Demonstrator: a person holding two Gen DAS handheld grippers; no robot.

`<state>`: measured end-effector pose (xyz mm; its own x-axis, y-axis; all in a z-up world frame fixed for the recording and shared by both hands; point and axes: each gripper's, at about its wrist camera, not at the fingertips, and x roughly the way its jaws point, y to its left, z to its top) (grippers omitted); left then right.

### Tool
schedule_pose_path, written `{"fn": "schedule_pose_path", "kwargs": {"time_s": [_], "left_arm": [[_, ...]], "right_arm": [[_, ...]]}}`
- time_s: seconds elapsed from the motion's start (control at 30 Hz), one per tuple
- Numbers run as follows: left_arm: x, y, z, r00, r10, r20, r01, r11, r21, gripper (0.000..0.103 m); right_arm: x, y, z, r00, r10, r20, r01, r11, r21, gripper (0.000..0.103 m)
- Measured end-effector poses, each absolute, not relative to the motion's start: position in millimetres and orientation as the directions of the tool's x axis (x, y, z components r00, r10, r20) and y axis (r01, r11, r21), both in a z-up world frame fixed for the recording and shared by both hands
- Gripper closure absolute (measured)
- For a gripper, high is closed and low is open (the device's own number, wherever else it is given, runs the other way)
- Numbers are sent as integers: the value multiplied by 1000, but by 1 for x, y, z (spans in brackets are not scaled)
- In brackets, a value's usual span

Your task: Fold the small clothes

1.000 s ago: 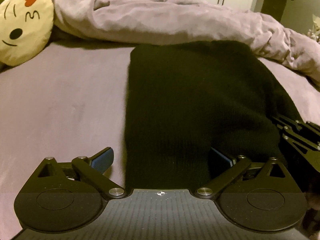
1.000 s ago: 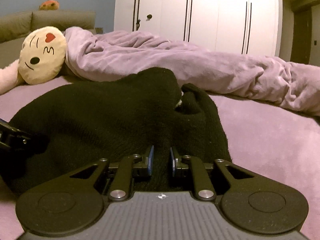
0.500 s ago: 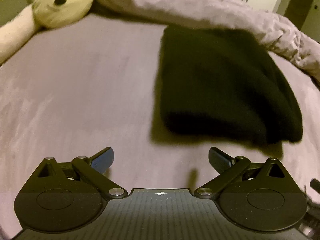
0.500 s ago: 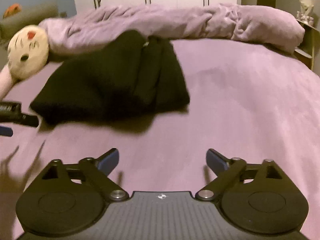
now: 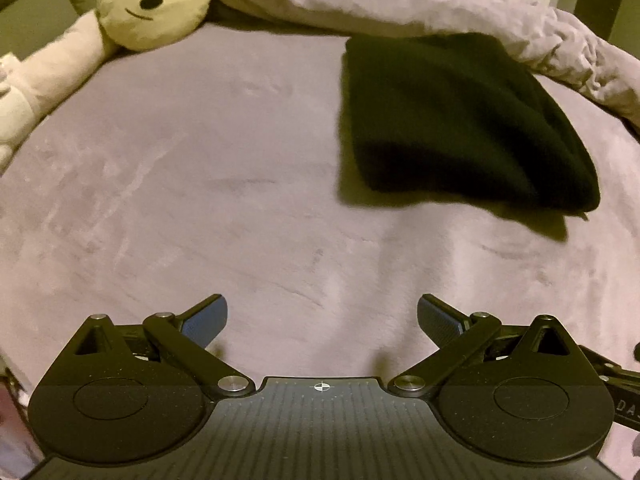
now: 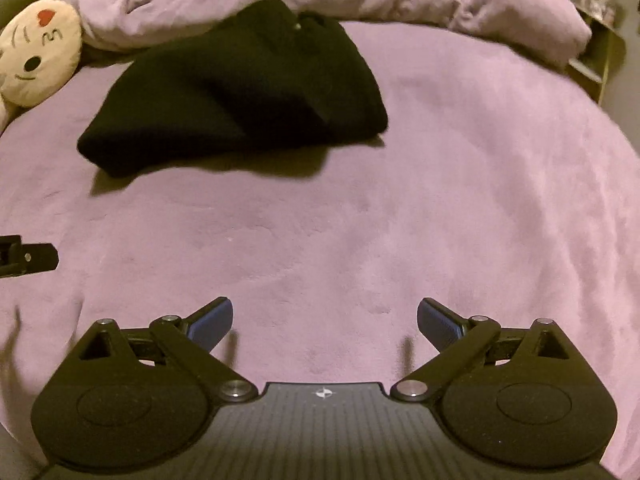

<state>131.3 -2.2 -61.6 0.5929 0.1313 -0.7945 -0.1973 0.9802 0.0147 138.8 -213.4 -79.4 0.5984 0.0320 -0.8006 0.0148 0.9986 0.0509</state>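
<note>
A black knitted garment (image 5: 448,120) lies folded into a compact bundle on the purple bed cover, its far end against the rumpled duvet. It also shows in the right wrist view (image 6: 240,88), upper left of centre. My left gripper (image 5: 322,318) is open and empty, held over bare cover well short of the garment. My right gripper (image 6: 324,320) is open and empty, also well back from it. Part of the left gripper's body (image 6: 24,258) shows at the left edge of the right wrist view.
A rumpled lilac duvet (image 5: 420,4) runs along the far side of the bed. A cream plush toy with a cartoon face (image 5: 154,0) lies at the far left, also in the right wrist view (image 6: 38,58). A dark shelf (image 6: 596,60) stands past the bed's right edge.
One second ago my right gripper was shut on the garment and the left straddled its near edge. Both have let go and pulled back; the folded garment now lies free.
</note>
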Motion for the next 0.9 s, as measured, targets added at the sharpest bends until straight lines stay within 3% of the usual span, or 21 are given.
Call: {"fn": "schedule_pose_path", "kwargs": {"time_s": [0.9], "left_arm": [[155, -13, -49, 594, 77, -800, -143, 990, -11, 0]], "right_arm": [[184, -195, -42, 628, 35, -778, -41, 999, 12, 4]]}}
